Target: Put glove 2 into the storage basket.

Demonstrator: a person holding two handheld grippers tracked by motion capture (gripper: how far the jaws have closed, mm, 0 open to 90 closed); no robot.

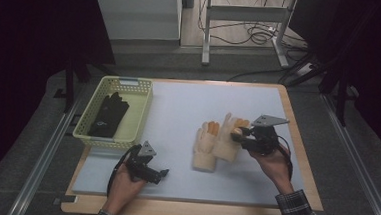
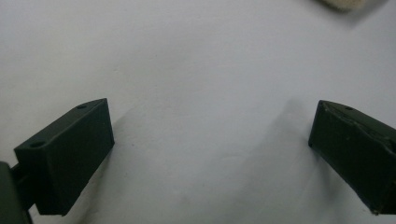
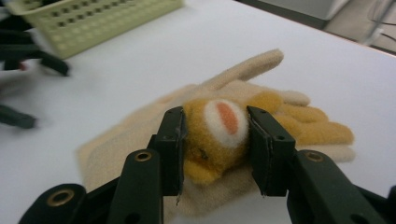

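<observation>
Fleece gloves [image 1: 215, 141], cream with orange-yellow patches, lie stacked on the counter [image 1: 179, 102] right of centre, cuffs toward the person and fingers pointing away along the long axis. Right tongs [image 3: 215, 135] clench the top glove's padded part, so lifting could drag the lower glove along or slip. Left tongs [image 2: 210, 140] rest released.

Pale blue rectangular table mat [image 1: 189, 102]: pair of cream fabric gloves with orange fingertips [image 1: 215, 141], right gripper [image 1: 242, 135] at their fingers. Left gripper [image 1: 162, 175] low, near front edge. Pale green plastic basket [image 1: 140, 115] holding black gloves [image 1: 109, 114], far left.
</observation>
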